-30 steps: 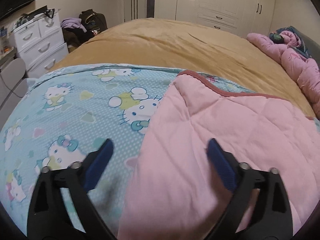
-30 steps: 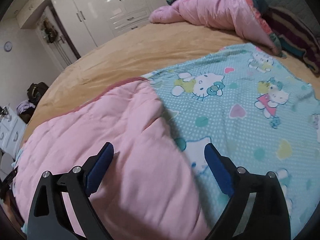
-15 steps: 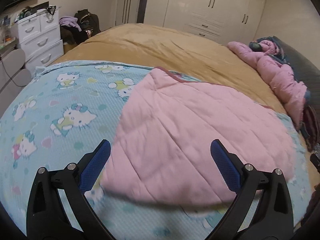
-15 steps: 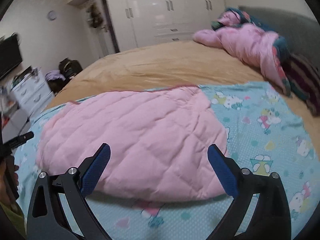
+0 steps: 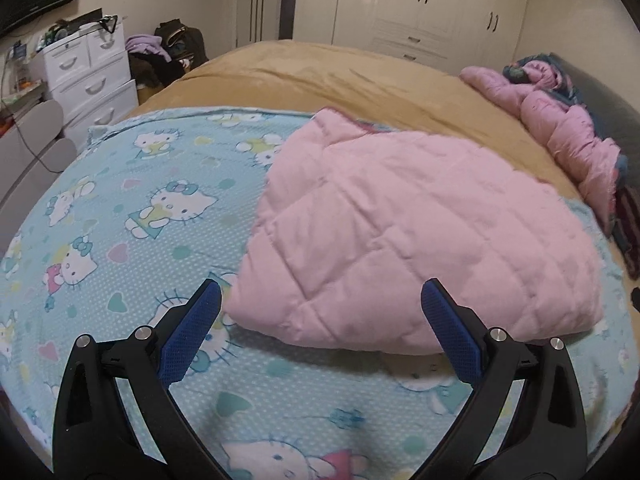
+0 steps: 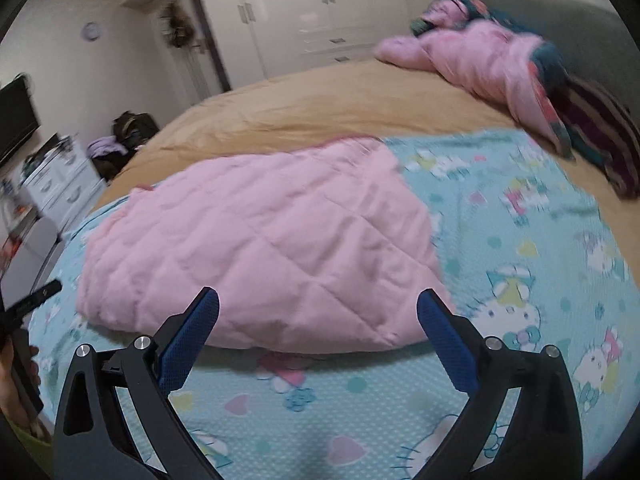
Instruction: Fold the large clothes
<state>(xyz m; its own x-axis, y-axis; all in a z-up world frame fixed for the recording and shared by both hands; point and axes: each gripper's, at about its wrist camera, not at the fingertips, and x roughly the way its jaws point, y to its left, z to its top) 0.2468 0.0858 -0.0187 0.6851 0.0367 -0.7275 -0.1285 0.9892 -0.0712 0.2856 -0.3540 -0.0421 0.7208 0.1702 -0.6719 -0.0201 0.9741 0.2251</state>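
White drawers [image 5: 90,76], wardrobe [image 5: 420,4], tan bedspread [image 5: 320,76].

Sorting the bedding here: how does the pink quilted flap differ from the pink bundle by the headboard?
The pink quilted flap lies smooth and flat, folded over the blue cartoon-cat quilt; the pink bundle is crumpled in a heap on the tan bedspread. The flap is near the grippers, the bundle far. Both are pink and padded.

No readable writing, label, brand or number shows anywhere; the light blue cartoon-cat printed quilt [image 5: 140,216] carries only pictures, no lettering.
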